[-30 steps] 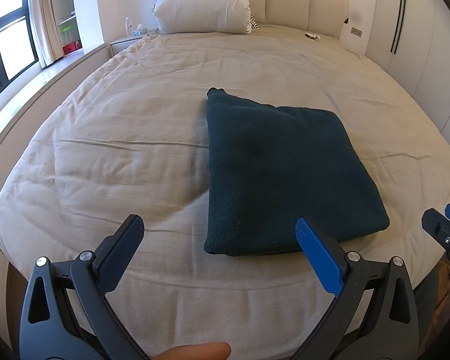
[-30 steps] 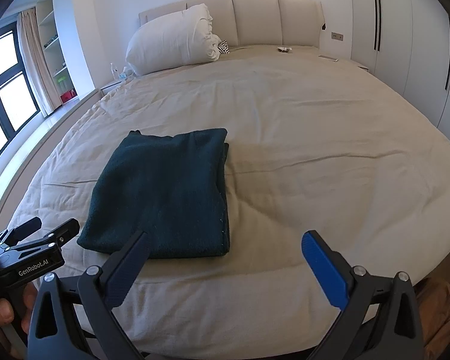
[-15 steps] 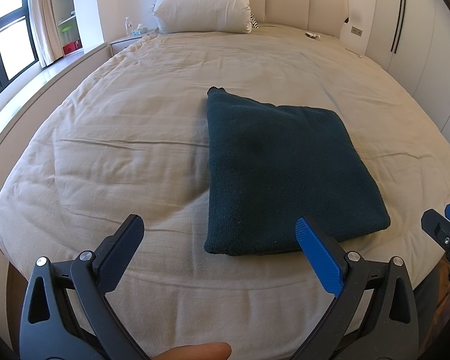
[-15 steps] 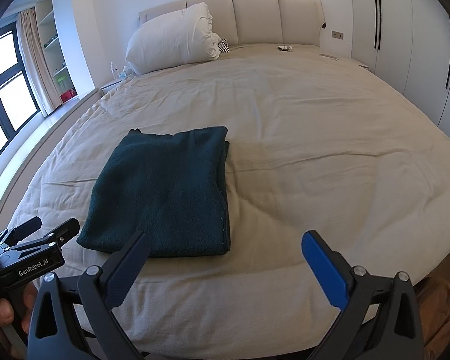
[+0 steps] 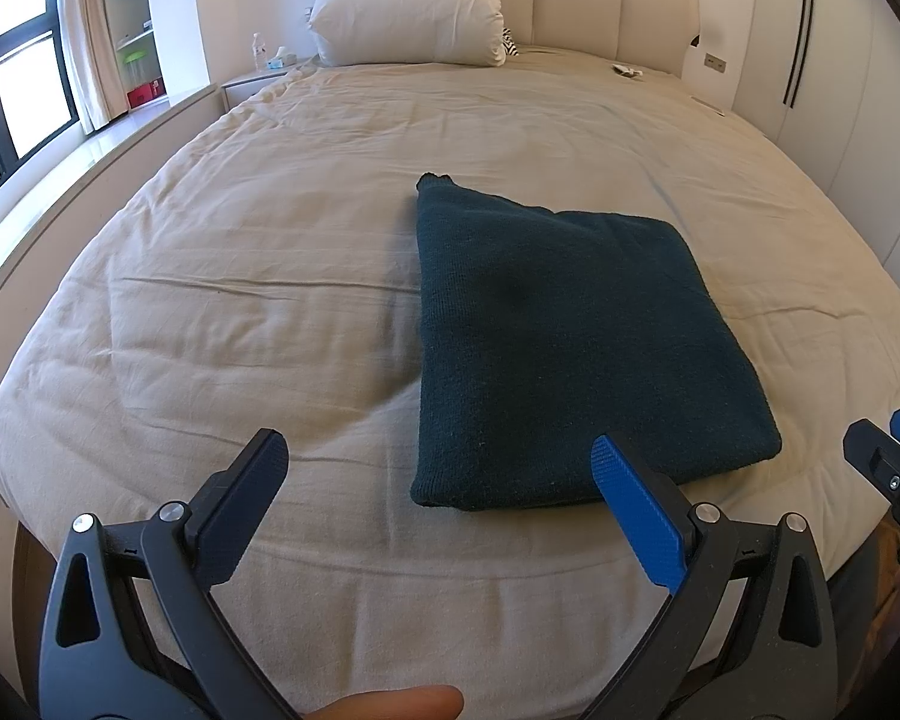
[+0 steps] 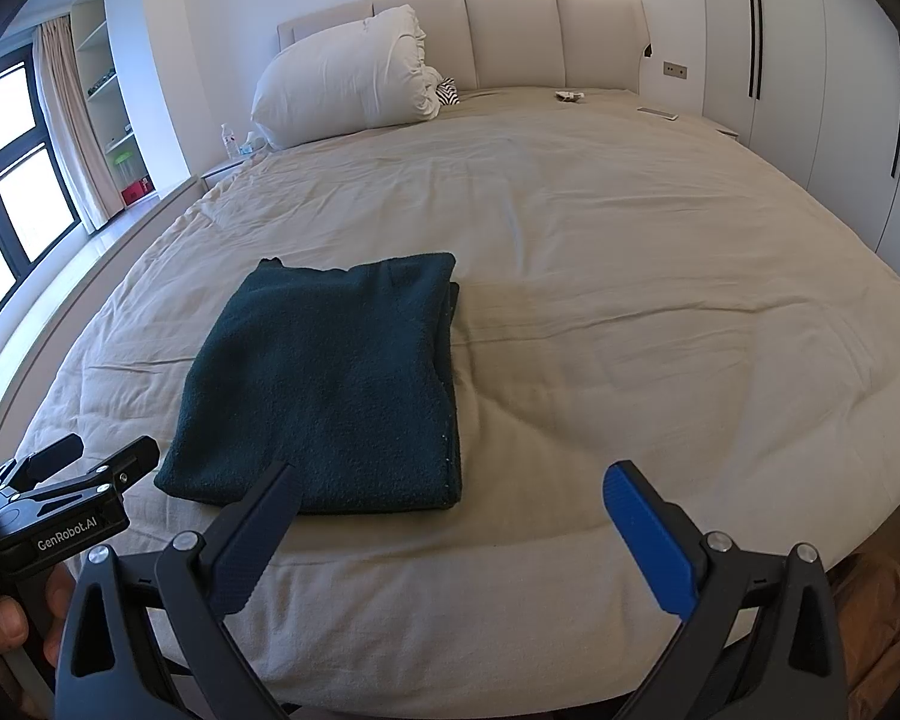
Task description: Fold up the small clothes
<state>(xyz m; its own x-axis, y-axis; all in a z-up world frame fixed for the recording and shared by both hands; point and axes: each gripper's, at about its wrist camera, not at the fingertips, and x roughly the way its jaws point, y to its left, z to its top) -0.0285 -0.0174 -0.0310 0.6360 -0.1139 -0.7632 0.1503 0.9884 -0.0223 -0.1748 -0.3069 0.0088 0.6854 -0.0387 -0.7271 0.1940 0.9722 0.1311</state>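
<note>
A dark green folded garment (image 5: 564, 348) lies flat on the bed (image 5: 240, 300), near its foot edge and well short of the headboard. The left gripper (image 5: 438, 468) hovers over the foot edge with its jaws spread wide, holding nothing; the garment's near left corner sits between its fingers in the left wrist view, with no contact. The right gripper (image 6: 450, 492) is likewise spread wide and empty, the garment's near right corner just beyond its left finger.

Only the right wrist view shows the stacked layers along the garment's right edge (image 6: 453, 396); the left wrist view shows instead a small bump of fabric at its far left corner. A white pillow (image 6: 348, 78) rests at the head of the bed, left of centre.

A striped item behind the pillow is mostly hidden, and a small object near the head's right corner is too small to identify. In the left wrist view the right gripper is cut off at the frame edge.
</note>
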